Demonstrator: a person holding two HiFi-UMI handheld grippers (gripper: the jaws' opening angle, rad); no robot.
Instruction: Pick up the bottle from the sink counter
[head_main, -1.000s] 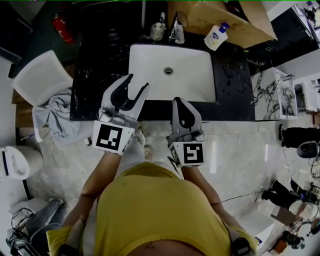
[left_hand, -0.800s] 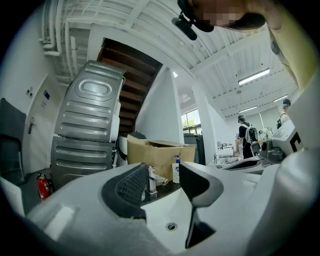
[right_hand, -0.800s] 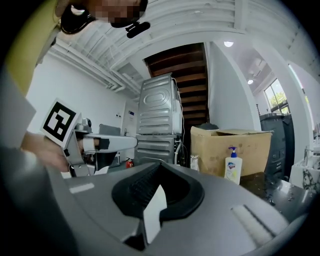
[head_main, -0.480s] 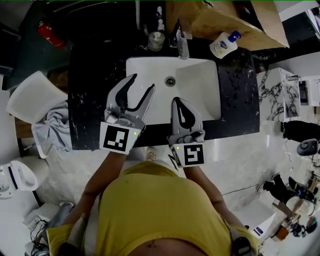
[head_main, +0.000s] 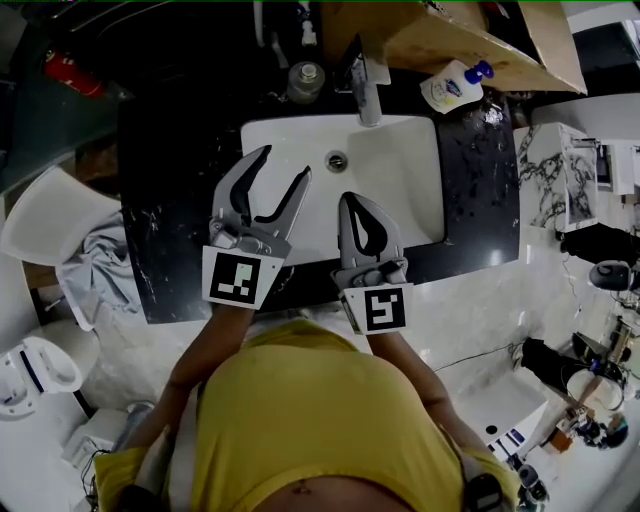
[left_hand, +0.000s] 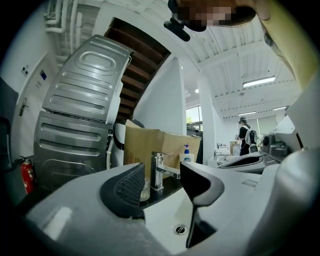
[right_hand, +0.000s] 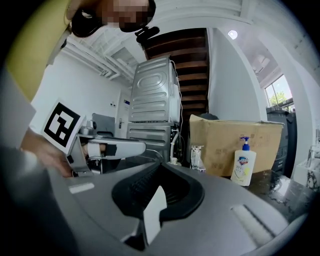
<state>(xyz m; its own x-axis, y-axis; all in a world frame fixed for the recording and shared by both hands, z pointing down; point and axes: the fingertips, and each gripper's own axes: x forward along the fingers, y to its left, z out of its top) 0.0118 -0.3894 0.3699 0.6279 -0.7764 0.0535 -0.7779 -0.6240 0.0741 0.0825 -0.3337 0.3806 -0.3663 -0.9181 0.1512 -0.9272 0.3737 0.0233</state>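
Note:
The bottle, white with a blue pump, is at the back right of the black sink counter, against a cardboard box. It stands upright in the right gripper view and shows small past the tap in the left gripper view. My left gripper hovers over the left part of the white basin; its jaws are opening, with nothing between them. My right gripper is shut and empty over the basin's front edge. Both grippers are well short of the bottle.
A chrome tap and a small glass jar stand behind the basin. The cardboard box fills the back right. A grey cloth hangs left of the counter, and a red fire extinguisher stands beyond it.
Both grippers have come forward from the counter's front edge to over the basin. The left jaws have spread wider. The right jaws stay shut.

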